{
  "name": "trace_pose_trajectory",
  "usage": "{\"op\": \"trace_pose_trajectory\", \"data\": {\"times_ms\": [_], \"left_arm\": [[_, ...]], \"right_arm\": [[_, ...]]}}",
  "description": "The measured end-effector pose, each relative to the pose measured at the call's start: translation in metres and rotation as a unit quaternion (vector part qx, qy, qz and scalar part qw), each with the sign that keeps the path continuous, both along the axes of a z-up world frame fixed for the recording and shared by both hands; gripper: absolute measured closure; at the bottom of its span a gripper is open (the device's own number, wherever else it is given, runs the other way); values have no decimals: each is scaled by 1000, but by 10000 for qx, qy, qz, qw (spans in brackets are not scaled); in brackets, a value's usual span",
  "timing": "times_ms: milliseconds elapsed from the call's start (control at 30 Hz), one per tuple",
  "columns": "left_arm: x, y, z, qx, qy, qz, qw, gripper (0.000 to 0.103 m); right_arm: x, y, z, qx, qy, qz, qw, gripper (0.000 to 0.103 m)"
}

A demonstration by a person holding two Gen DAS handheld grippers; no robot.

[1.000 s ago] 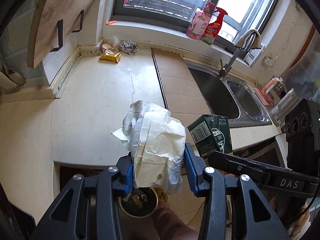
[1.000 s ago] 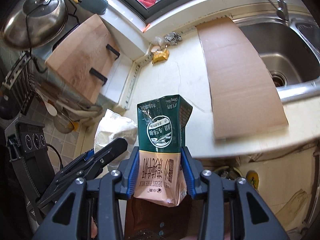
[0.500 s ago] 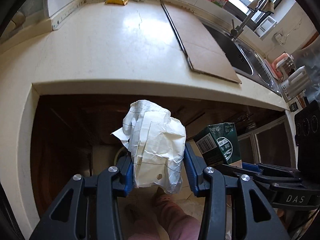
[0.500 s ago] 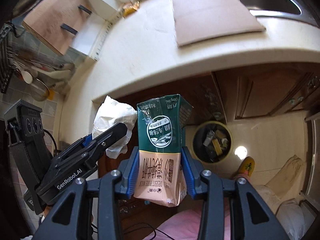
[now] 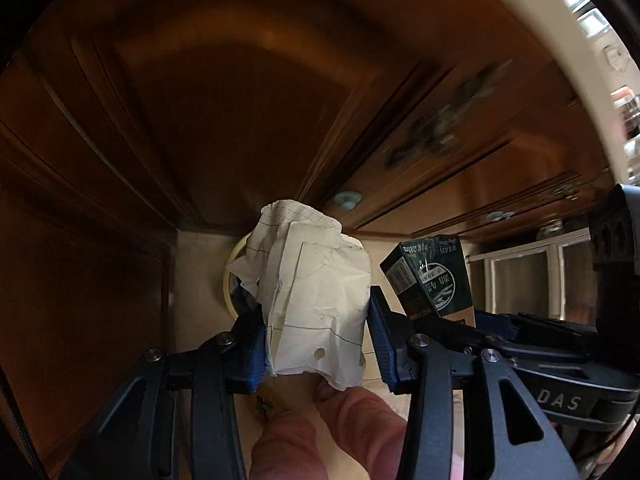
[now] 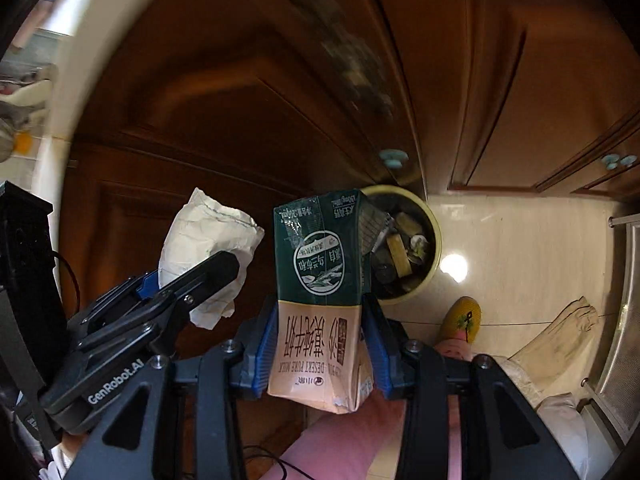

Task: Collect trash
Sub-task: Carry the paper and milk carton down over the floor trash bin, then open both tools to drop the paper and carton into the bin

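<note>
With both loads low beside the cabinet doors, step is the drop: bin on the floor, right gripper clamps milk carton, left gripper clamps crumpled paper. Next: centre each over the rim, release.

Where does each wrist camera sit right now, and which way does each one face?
Left wrist: on the left gripper, facing steeply down at brown wooden cupboard doors; it clamps crumpled white paper; pink trouser knees show.
Right wrist: on the right gripper, facing down at the round yellow-rimmed trash bin on the pale floor; it clamps the green and tan milk carton; a yellow slipper shows.
Shared: paper, carton, bin, cupboards, each other's gripper.
</note>
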State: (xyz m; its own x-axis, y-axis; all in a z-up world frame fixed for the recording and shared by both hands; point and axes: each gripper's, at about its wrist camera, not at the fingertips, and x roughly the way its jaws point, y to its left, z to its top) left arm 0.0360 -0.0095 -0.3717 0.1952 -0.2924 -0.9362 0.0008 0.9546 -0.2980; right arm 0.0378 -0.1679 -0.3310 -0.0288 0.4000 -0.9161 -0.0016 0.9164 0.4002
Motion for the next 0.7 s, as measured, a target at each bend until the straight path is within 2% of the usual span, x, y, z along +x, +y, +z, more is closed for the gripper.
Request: {"op": "trace_pose_trajectory", "data": {"times_ms": [100,233,433,533,600,700], "left_arm": [[3,2,-41,9,141,-27,9999,60],[9,2,-79,59,251,-54,9997,60],[17,-3,-101,129,294,-96,9994,53],[16,-2,-104,227,317,-147,9991,34],[15,0,-107,312,328,-112,9989,19],[16,-3,-110,393,340,-23,9986,14]], "right_arm": [[2,-2,-45,-79,137,4,9999,62],[5,0,-91,-156,269,-21,9995,61],[11,10,-121,-211,238,14,9995,60],[13,4,-126,-159,275,21,9995,58],[14,3,-130,-143,316,-24,9994,52],[12,-1,-130,-200,298,-109,9993,50]]}}
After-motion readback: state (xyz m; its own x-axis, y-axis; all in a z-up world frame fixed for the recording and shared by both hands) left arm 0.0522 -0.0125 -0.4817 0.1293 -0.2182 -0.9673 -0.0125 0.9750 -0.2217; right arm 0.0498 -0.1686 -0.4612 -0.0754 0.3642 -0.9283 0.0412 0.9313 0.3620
